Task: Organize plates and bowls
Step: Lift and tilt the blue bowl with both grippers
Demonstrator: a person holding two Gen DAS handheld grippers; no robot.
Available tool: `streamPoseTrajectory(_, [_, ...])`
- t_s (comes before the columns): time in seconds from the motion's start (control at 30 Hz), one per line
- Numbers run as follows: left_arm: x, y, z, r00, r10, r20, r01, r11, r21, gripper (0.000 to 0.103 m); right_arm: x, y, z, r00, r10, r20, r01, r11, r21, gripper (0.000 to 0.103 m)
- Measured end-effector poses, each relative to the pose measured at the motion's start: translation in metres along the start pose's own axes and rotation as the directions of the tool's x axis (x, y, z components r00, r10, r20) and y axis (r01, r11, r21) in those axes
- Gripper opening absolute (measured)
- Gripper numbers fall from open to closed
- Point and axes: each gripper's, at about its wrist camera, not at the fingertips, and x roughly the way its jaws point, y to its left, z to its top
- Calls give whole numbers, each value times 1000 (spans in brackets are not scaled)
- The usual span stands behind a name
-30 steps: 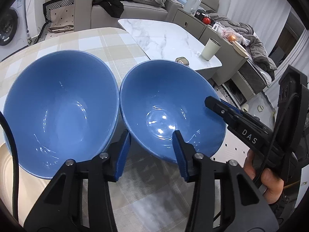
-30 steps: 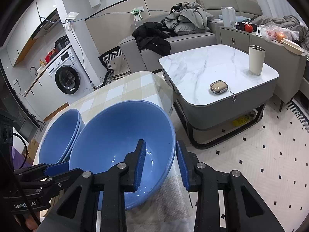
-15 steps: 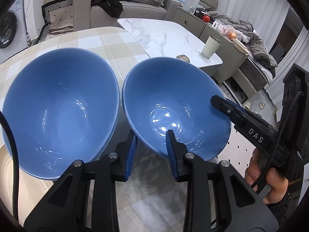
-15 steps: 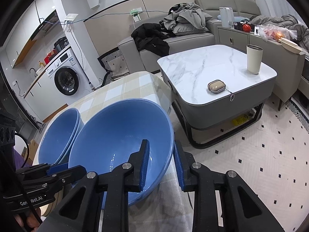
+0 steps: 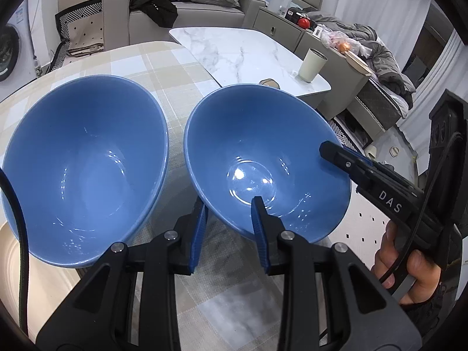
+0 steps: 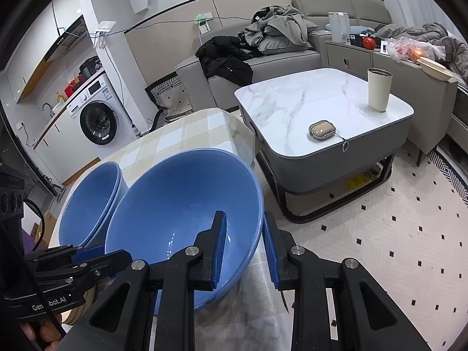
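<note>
Two blue bowls sit on the checked tablecloth. The right-hand blue bowl (image 5: 263, 152) (image 6: 181, 213) is gripped from two sides. My left gripper (image 5: 228, 225) (image 6: 90, 256) is shut on its near rim, with one pad inside and one under the wall. On the rim beside the table's edge, my right gripper (image 6: 244, 242) (image 5: 333, 152) is shut the same way. The other blue bowl (image 5: 84, 169) (image 6: 90, 201) stands just to the left, almost touching. It rests on a cream plate (image 5: 11, 248).
The table (image 5: 152, 61) ends right beside the held bowl, above a dotted floor (image 6: 395, 234). Close beyond stands a marble coffee table (image 6: 307, 102) with a cup (image 6: 378, 89) and a small case (image 6: 321, 128). Farther back are a sofa with clothes and a washing machine (image 6: 96, 120).
Both grippers' jaws have closed in on the rim of the right-hand bowl, the left one by more. Neither hand has moved much and the bowls stay side by side.
</note>
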Motion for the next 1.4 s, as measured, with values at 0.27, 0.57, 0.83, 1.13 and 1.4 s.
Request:
streamPoseTrajectory(0.27, [-10, -4, -3, 1000, -12, 12, 12, 1000, 15, 28, -11, -1, -2, 1000, -3, 17, 3, 1000, 2, 27])
streamPoseTrajectory(0.57, [-28, -6, -6, 999, -30, 34, 29, 999, 33, 27, -25, 3, -2, 999, -11, 41, 11, 1000, -3, 27])
streamPoseTrajectory(0.83, [-52, -3, -8, 997, -44, 70, 41, 998, 44, 27, -42, 14, 0, 997, -20, 73, 21, 1000, -23, 27])
streamPoseTrajectory(1.13, [-84, 4, -10, 992, -52, 111, 47, 998, 47, 28, -55, 30, 5, 994, -17, 103, 23, 999, -49, 27])
streamPoseTrajectory(1.4, [-107, 9, -14, 988, -55, 143, 49, 998, 46, 28, -63, 45, 9, 993, -12, 117, 20, 998, -68, 27])
